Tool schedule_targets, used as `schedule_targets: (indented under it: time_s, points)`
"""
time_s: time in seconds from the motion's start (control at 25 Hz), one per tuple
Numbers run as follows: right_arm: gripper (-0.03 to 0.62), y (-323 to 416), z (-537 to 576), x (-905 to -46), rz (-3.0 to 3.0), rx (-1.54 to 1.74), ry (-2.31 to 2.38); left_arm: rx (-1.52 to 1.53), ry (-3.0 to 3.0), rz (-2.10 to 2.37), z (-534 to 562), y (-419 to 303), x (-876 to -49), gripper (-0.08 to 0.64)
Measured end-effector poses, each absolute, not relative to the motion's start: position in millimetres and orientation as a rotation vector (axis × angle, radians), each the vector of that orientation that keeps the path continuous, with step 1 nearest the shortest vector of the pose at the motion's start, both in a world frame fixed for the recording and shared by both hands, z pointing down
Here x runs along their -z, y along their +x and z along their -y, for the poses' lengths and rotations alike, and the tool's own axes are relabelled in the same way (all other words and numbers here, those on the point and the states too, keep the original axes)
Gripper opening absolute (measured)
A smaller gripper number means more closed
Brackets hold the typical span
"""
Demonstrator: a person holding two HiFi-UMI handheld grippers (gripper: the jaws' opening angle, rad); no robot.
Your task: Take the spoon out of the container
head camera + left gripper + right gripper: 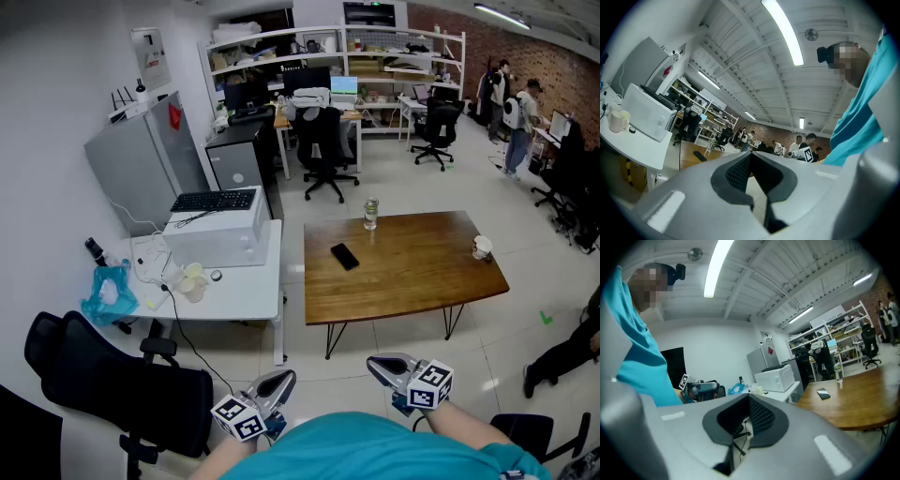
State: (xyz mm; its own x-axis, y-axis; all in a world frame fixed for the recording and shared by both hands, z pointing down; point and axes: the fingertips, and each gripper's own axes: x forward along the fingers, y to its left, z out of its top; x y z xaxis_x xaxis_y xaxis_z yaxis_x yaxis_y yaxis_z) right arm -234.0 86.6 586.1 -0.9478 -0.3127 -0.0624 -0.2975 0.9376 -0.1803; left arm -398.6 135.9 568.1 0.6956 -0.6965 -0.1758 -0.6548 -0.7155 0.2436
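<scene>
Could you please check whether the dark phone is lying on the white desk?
No, the phone lies flat on the wooden table in the head view.

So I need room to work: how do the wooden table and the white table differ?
The wooden table is brown, on thin dark legs; the white table is white and narrower. The wooden table holds just a phone, a glass and a cup; the white table is crowded by a white appliance with a keyboard on top. Both stand side by side.
</scene>
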Motion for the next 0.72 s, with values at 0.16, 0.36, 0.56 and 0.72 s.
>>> schedule_targets:
  time_s: [0.16,0.36,0.56,0.72]
  points:
    - [0.002,-212.0,-85.2,-583.4,-3.002,0.238,-0.475,0.366,2.759,1.092,-132.5,-377.3,-567.6,0.000]
    - [0.002,-163.5,-78.1,-577.6,-3.012,0.215,-0.487,0.374,2.752,1.086,-121.9,-330.9,-562.4,0.000]
    - [0.002,-105.7,-66.2,-578.4,-3.037,0.182,-0.484,0.402,2.764,1.084,-105.7,-271.9,-563.6,0.000]
    - [0.002,-61.2,-43.3,-580.7,-3.051,0.164,-0.515,0.421,2.758,1.067,-85.4,-232.8,-568.3,0.000]
